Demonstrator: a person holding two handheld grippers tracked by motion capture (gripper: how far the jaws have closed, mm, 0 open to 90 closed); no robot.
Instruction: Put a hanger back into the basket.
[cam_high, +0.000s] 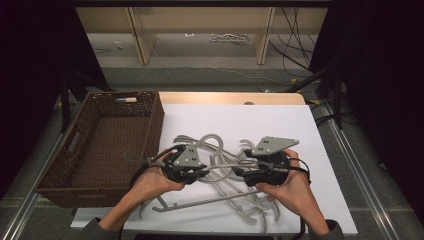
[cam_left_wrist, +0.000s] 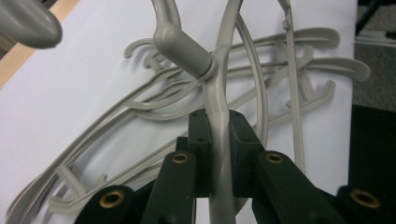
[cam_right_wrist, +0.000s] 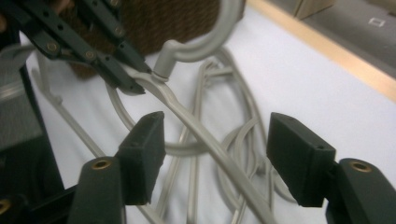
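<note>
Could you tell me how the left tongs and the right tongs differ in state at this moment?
The left tongs are shut on the grey hanger, pads pressing its arm just below the hook; the right tongs stand open, with the same hanger's arm passing between their pads untouched. The left tongs sit nearer the wicker basket, the right tongs over the middle of the white sheet. Both are black, hand-held, and hover above the hanger pile.
</note>
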